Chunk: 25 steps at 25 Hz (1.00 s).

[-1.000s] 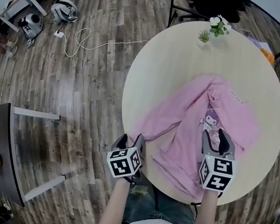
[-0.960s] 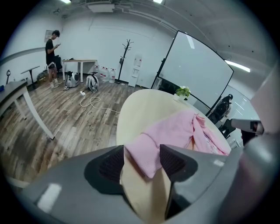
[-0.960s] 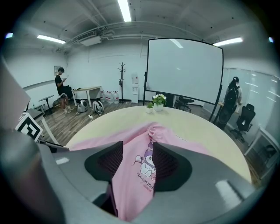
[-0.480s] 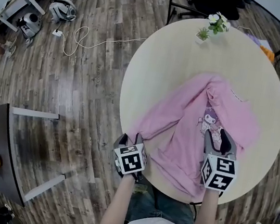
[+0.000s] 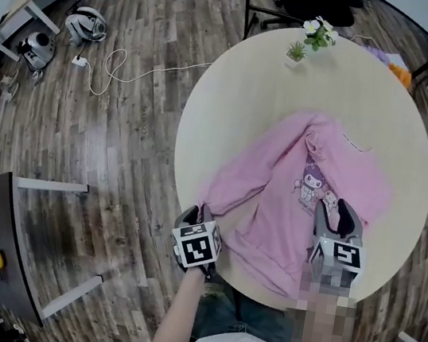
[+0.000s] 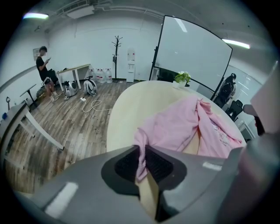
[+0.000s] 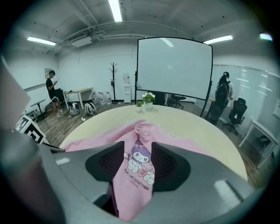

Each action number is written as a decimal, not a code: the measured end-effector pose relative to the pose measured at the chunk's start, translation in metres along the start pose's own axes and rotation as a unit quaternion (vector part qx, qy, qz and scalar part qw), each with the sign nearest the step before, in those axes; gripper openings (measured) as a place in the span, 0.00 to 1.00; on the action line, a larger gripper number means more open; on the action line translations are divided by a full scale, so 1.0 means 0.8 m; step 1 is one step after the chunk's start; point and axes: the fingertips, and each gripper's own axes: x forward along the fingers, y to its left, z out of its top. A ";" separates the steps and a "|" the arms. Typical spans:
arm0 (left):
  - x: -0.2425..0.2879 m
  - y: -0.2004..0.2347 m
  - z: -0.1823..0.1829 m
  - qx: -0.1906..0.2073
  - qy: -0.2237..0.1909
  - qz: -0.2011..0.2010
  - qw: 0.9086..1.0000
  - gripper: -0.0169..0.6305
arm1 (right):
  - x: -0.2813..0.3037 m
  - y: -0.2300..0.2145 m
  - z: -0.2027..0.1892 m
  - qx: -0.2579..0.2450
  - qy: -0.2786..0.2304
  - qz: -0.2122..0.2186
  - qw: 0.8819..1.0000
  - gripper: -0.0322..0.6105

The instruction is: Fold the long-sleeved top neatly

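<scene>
A pink long-sleeved top [image 5: 284, 187] with a cartoon print lies spread on the round table [image 5: 243, 90]. One sleeve [image 5: 232, 183] reaches to the near left edge. There my left gripper [image 5: 201, 212] has its jaws closing, and the pads pinch the sleeve cuff [image 6: 141, 146] between them. My right gripper [image 5: 336, 215] stands over the body of the top near the print [image 7: 139, 161]. Its jaws are closing slowly but stand wide, with the fabric passing between them and neither pad pressing on it. The other sleeve is hidden under the body.
A small potted plant [image 5: 296, 52] and a flower pot [image 5: 318, 32] stand at the table's far edge. A white cable [image 5: 126, 64] and vacuum gear [image 5: 82, 25] lie on the wood floor at the left. A grey desk [image 5: 3, 229] stands at the near left.
The left gripper's jaws have closed onto the sleeve cuff at the table's edge. The right gripper has crept a little forward over the top.
</scene>
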 end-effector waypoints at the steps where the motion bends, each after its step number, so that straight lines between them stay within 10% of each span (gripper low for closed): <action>1: -0.001 0.003 0.004 0.000 -0.003 0.000 1.000 0.27 | -0.001 -0.003 0.000 0.003 -0.001 -0.003 1.000 0.40; 25: -0.042 0.047 0.376 0.137 -0.201 -0.005 0.970 0.26 | -0.041 -0.063 0.022 0.089 -0.024 -0.105 0.990 0.37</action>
